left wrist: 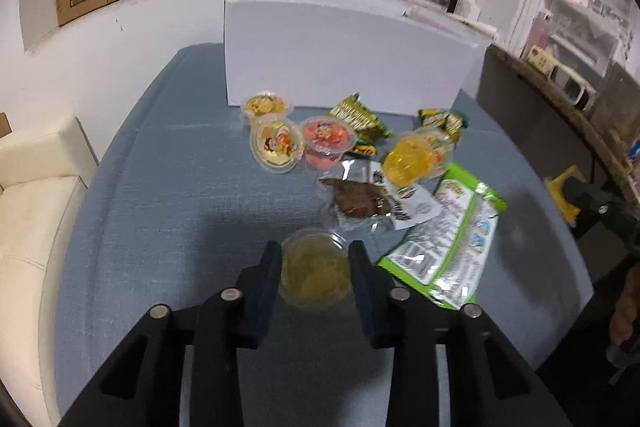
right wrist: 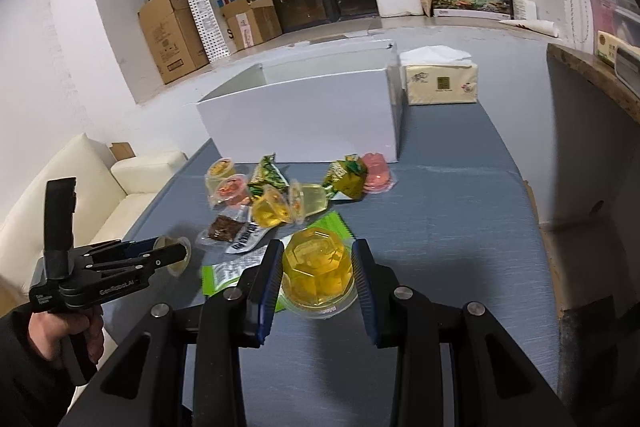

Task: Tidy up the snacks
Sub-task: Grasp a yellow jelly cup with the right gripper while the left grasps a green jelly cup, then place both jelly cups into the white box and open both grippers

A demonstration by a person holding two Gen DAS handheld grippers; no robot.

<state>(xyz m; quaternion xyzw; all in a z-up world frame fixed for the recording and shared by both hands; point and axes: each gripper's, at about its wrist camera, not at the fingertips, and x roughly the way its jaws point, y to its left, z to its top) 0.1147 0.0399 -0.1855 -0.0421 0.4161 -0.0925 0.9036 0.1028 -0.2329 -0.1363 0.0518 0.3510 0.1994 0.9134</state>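
Observation:
My left gripper (left wrist: 315, 259) is shut on a pale green jelly cup (left wrist: 314, 269), held above the blue table (left wrist: 180, 187); it also shows in the right wrist view (right wrist: 176, 253). My right gripper (right wrist: 318, 259) is shut on a yellow jelly cup (right wrist: 318, 271), held upside down above a green snack bag (right wrist: 224, 273). A pile of snacks lies ahead: jelly cups (left wrist: 276, 145), green candy packets (left wrist: 358, 119), a brown jerky pack (left wrist: 360, 203) and the green bag (left wrist: 448, 247). An open white box (left wrist: 344, 55) stands behind the pile, also in the right wrist view (right wrist: 308, 115).
A tissue pack (right wrist: 440, 83) sits right of the white box. A pink jelly cup (right wrist: 376, 173) lies near the box. A cream sofa (left wrist: 36, 211) borders the table's left. A wooden counter (right wrist: 592, 79) runs along the right. Cardboard boxes (right wrist: 172, 35) stand on the back ledge.

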